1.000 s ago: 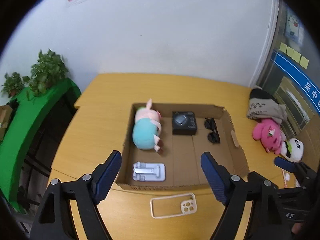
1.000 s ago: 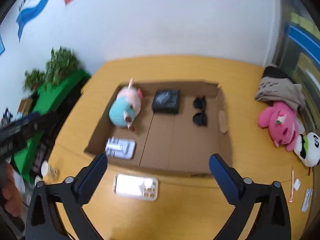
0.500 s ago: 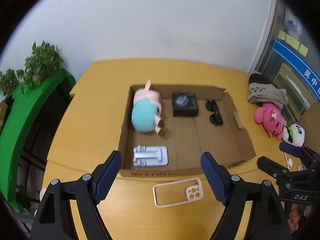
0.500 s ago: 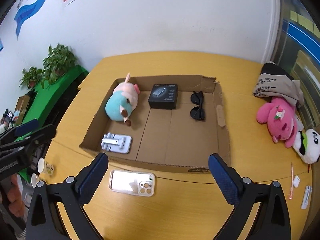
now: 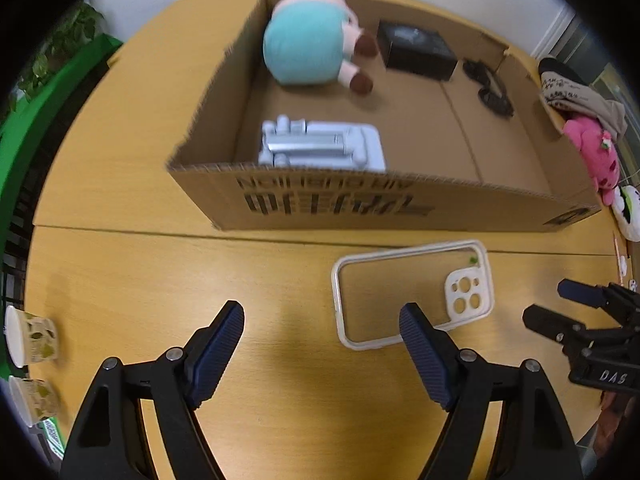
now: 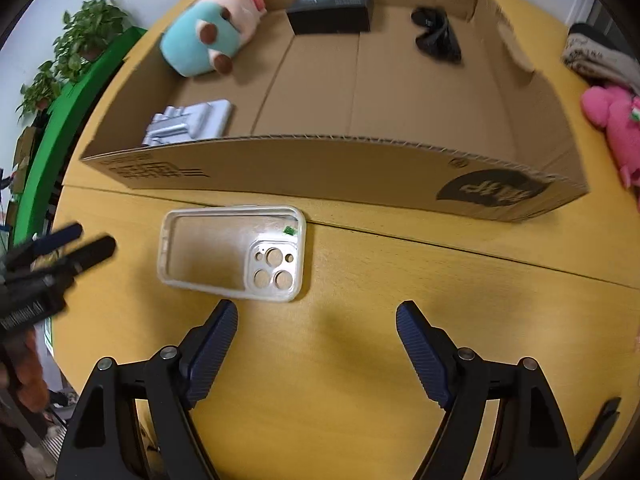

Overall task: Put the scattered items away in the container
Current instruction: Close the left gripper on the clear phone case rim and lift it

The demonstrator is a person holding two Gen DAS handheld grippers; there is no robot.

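A clear phone case with a white rim lies flat on the wooden table, just in front of the open cardboard box. It also shows in the right wrist view, in front of the box. The box holds a teal and pink plush pig, a black box, sunglasses and a silver phone stand. My left gripper is open and empty, low over the table just left of the case. My right gripper is open and empty, just right of the case.
A pink plush, a panda plush and a folded cloth lie right of the box. Paper cups stand at the table's left edge. A green shelf with plants is at the far left.
Both grippers have dropped low and moved forward toward the table and the phone case. The box and the case now look much nearer. Nothing has been picked up.
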